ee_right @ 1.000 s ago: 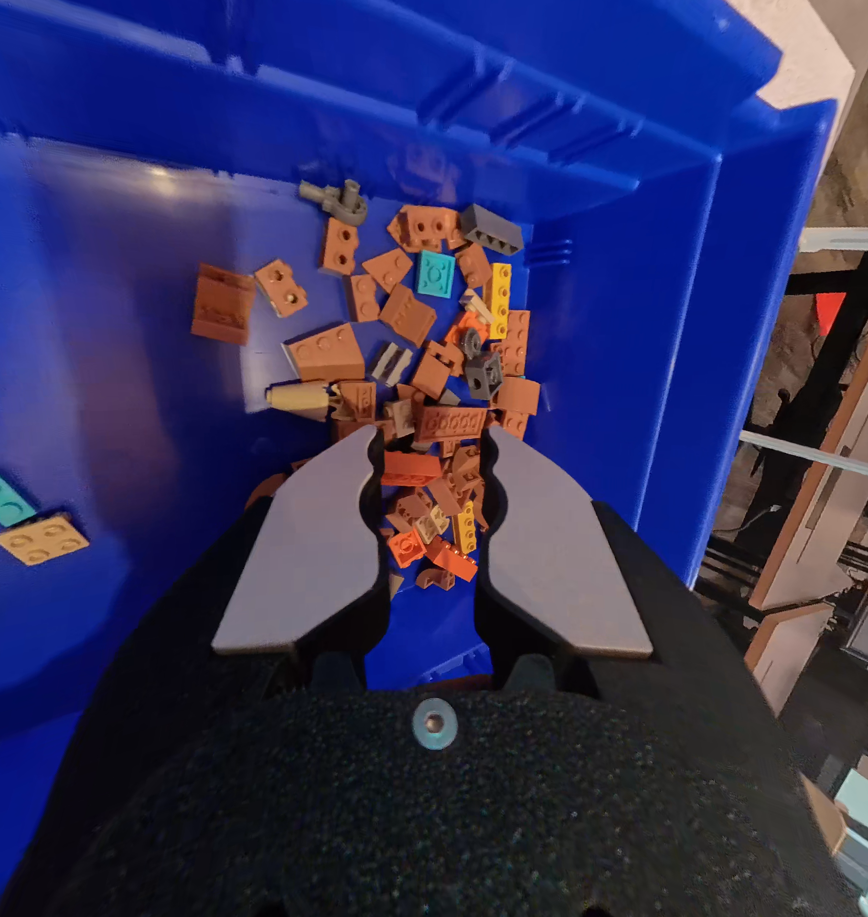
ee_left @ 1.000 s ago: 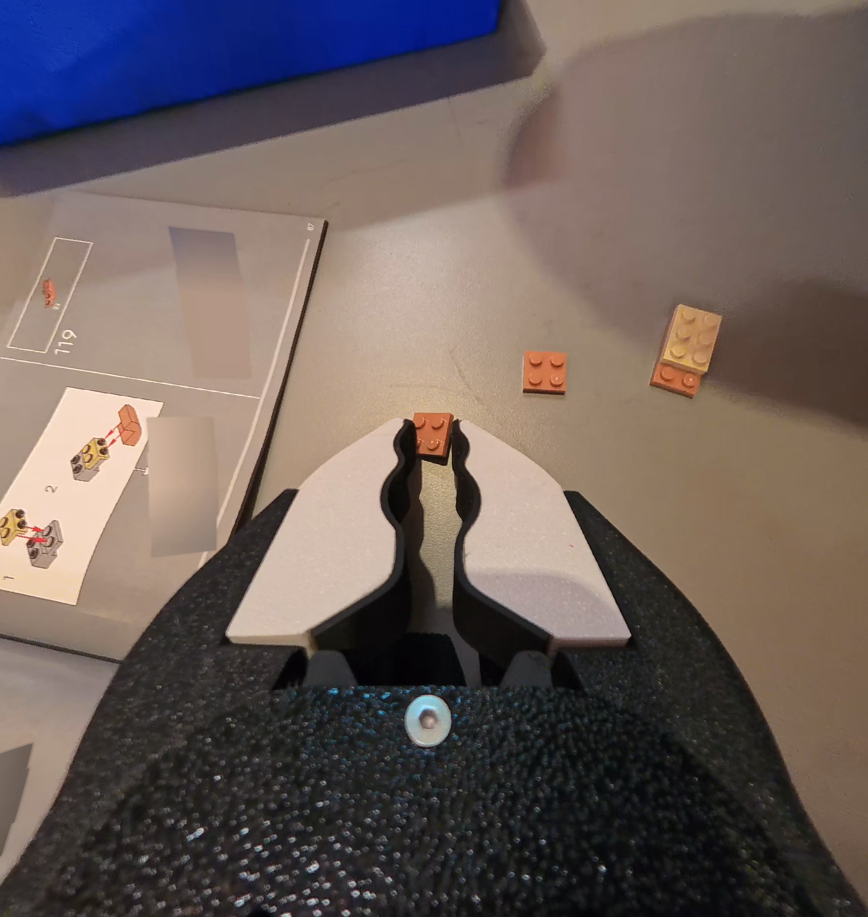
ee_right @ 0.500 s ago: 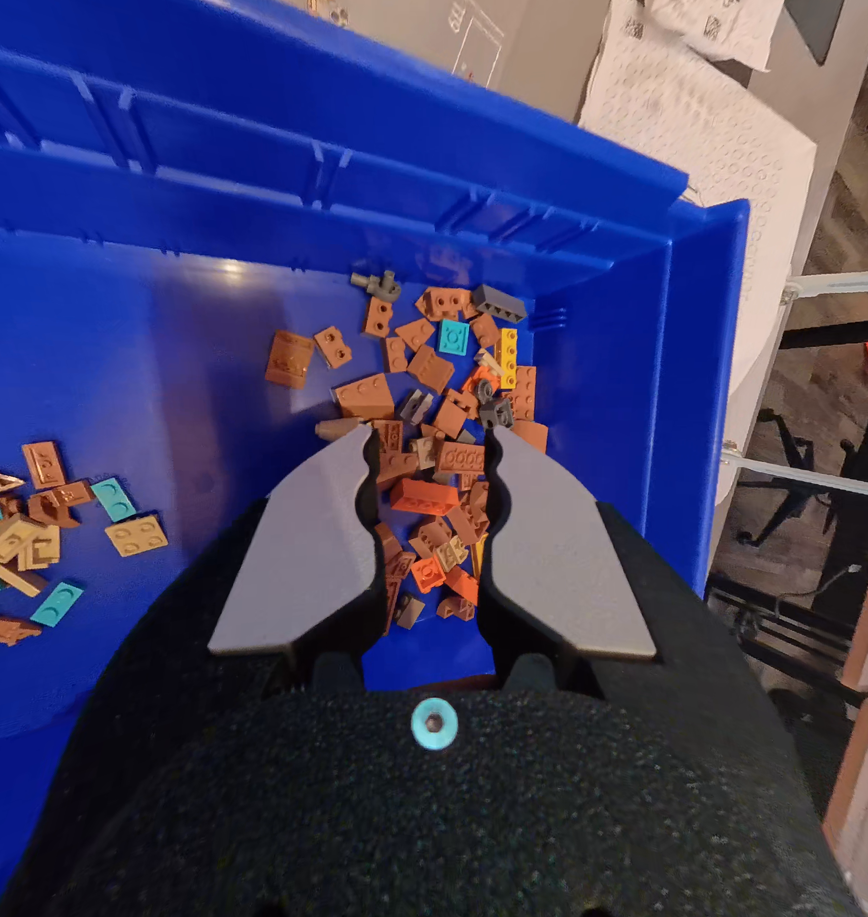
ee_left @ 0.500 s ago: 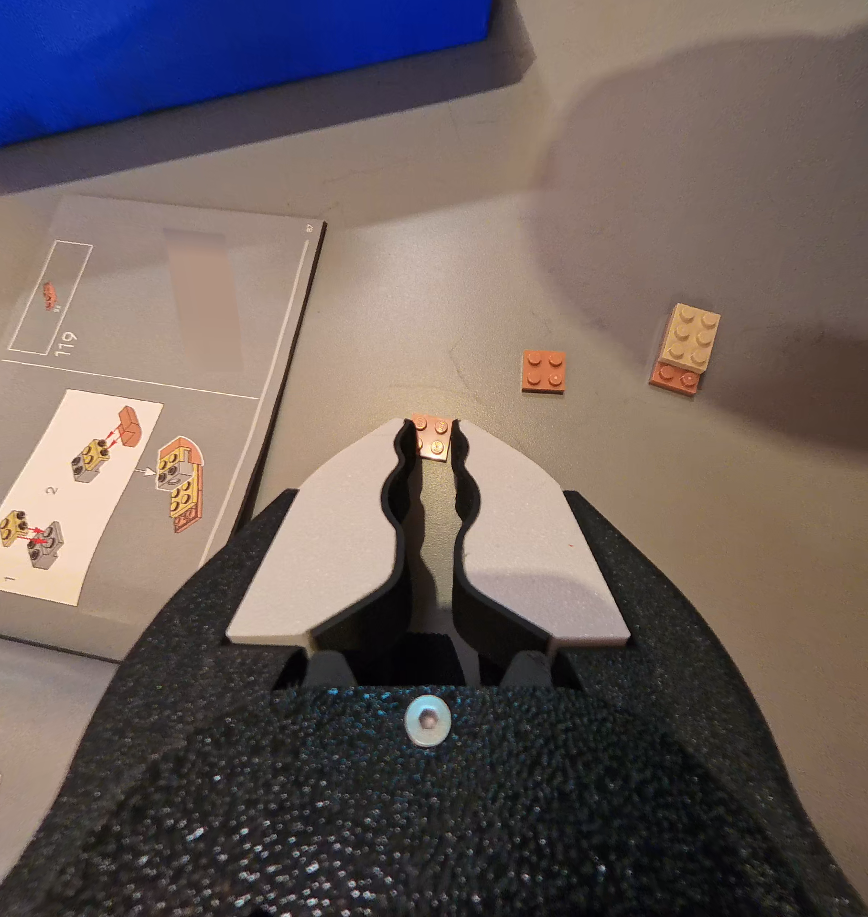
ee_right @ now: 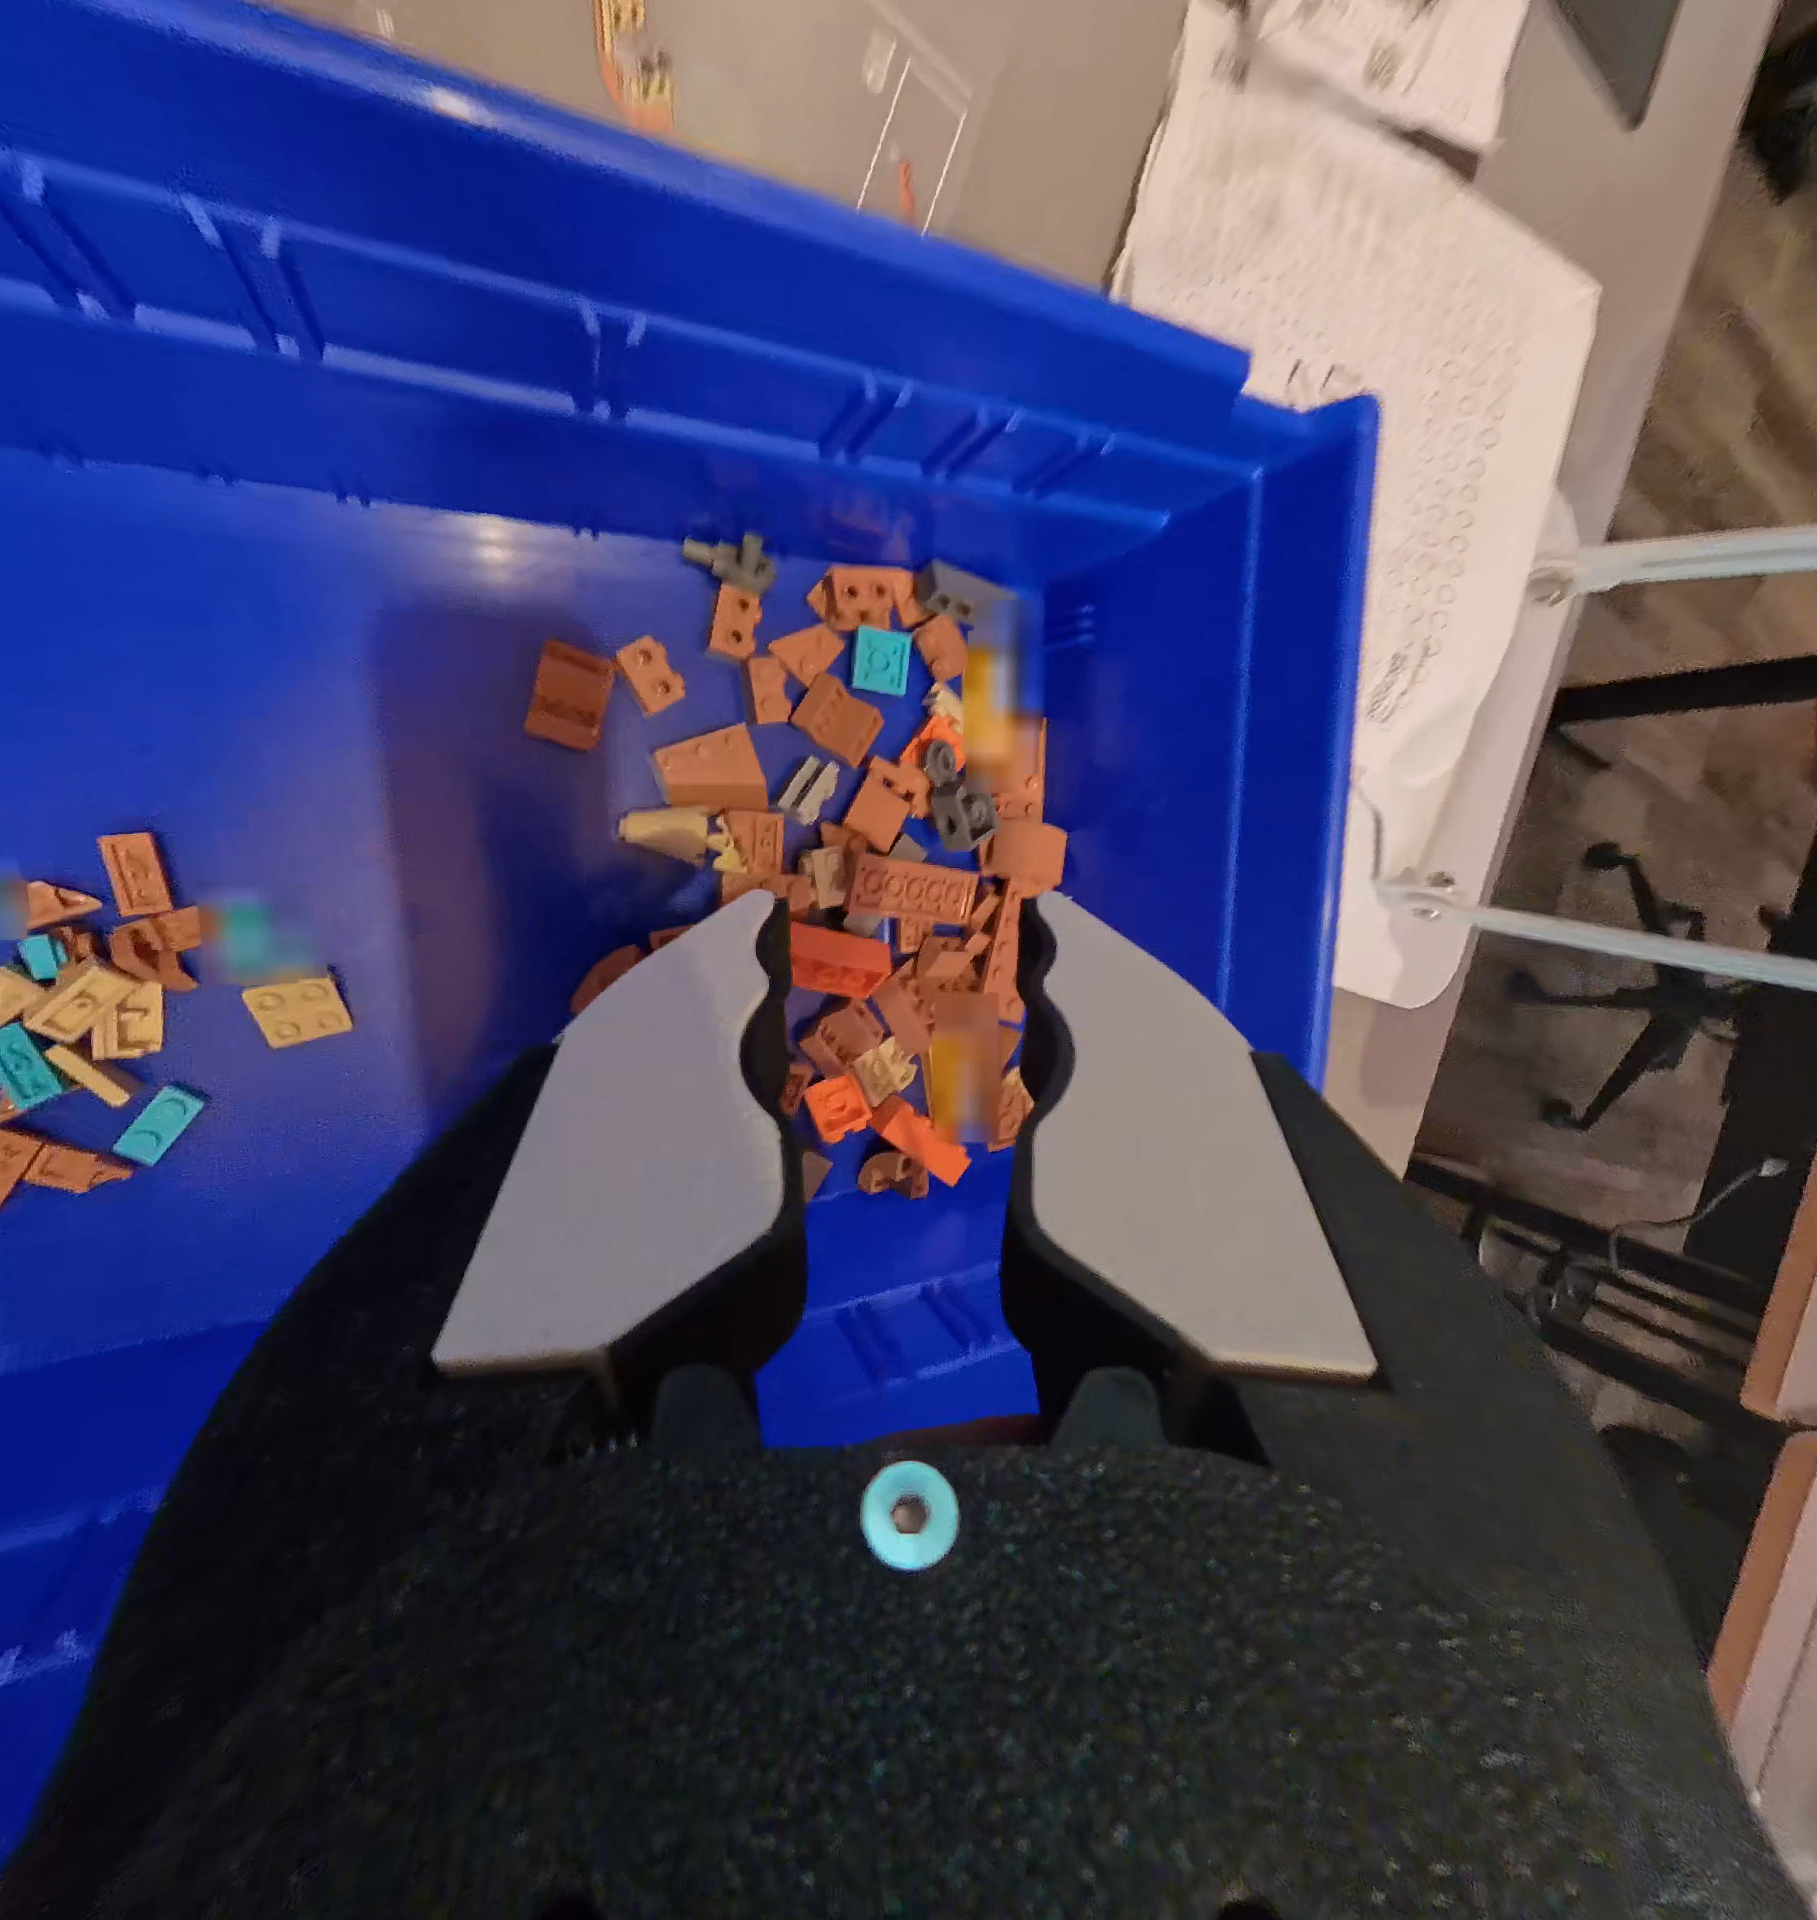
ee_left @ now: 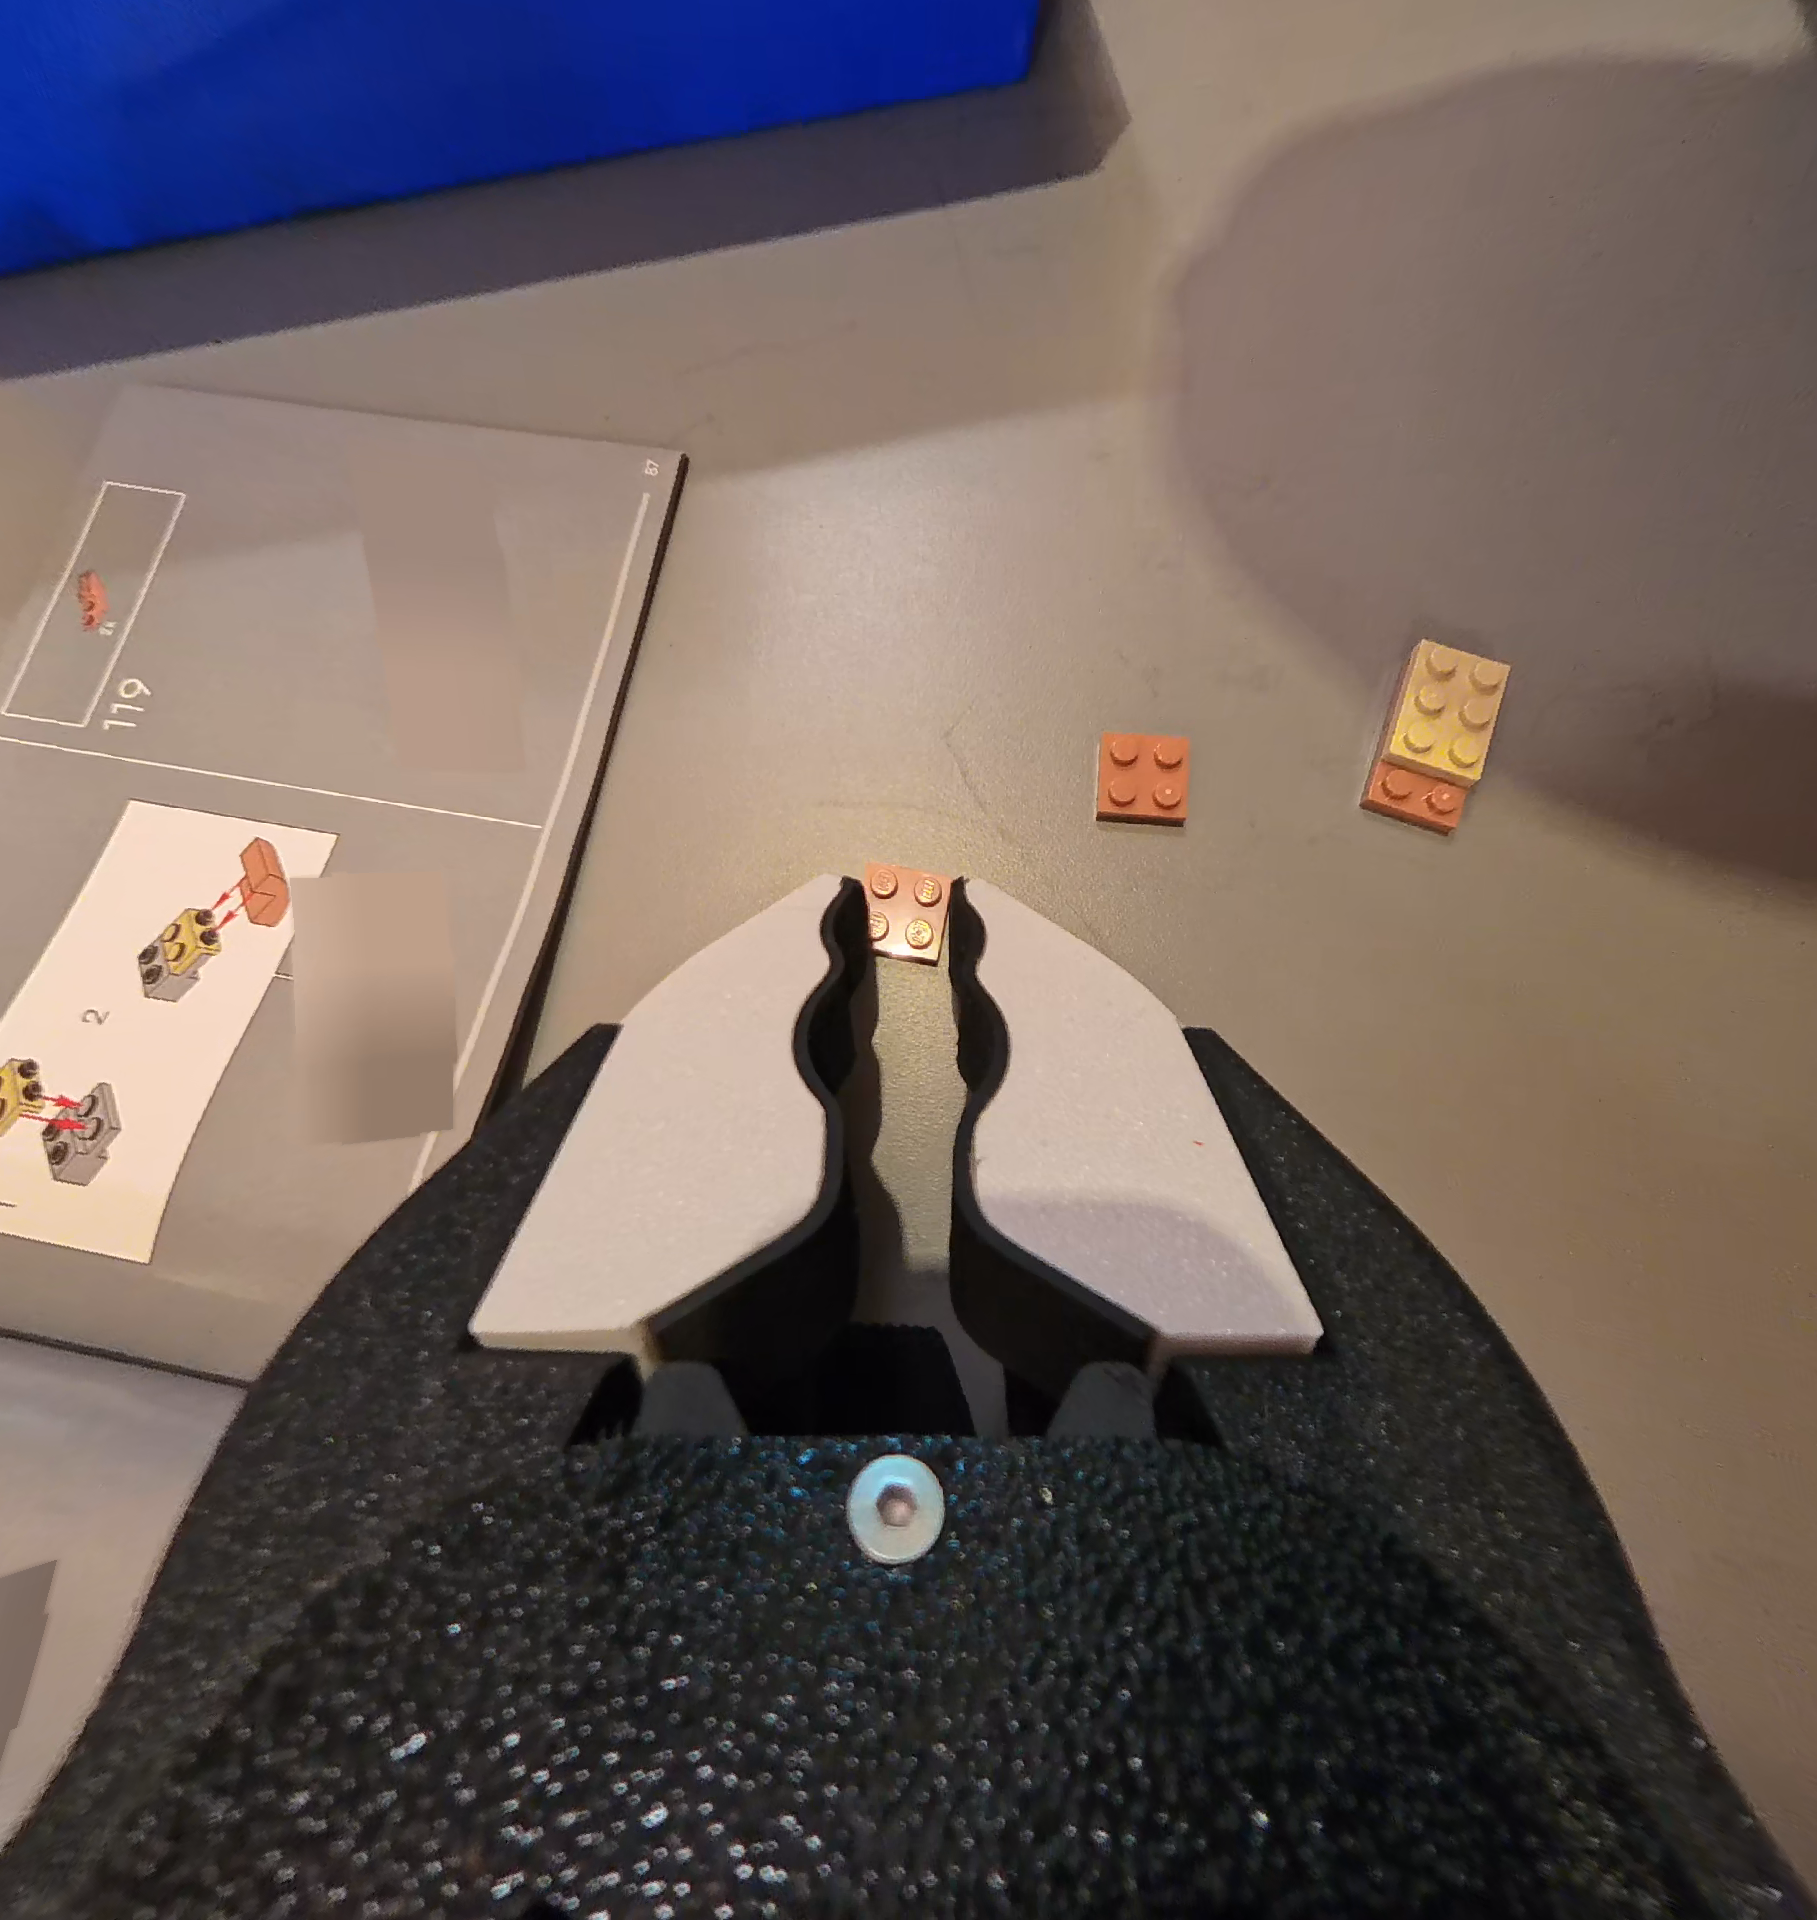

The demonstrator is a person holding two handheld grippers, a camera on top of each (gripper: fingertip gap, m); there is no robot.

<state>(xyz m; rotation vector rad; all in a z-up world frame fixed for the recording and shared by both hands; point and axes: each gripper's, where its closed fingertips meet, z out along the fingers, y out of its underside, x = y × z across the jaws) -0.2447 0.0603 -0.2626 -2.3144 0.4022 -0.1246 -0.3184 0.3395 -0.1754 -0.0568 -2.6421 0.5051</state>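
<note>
- The table (ee_left: 1299, 1143) lay bare and wide right of the left gripper (ee_left: 909, 904); its far side was shadowed.
- The bin (ee_right: 1288, 727) was cut off at left and bottom; its right wall stood just beside the right gripper (ee_right: 904, 914).
- The booklet (ee_left: 530, 582) lay left of the left gripper, its right edge near; patches of it were blurred.
- The pile (ee_right: 883, 831) filled the bin's right corner; some bricks were blurred.
- The right gripper's fingers stood apart over the pile, gripping nothing.
- The left gripper's fingers were clamped on a brown plate (ee_left: 909, 920).
- Another plate (ee_left: 1143, 777) and a tan-on-brown stack (ee_left: 1439, 727) lay apart on the table.
</note>
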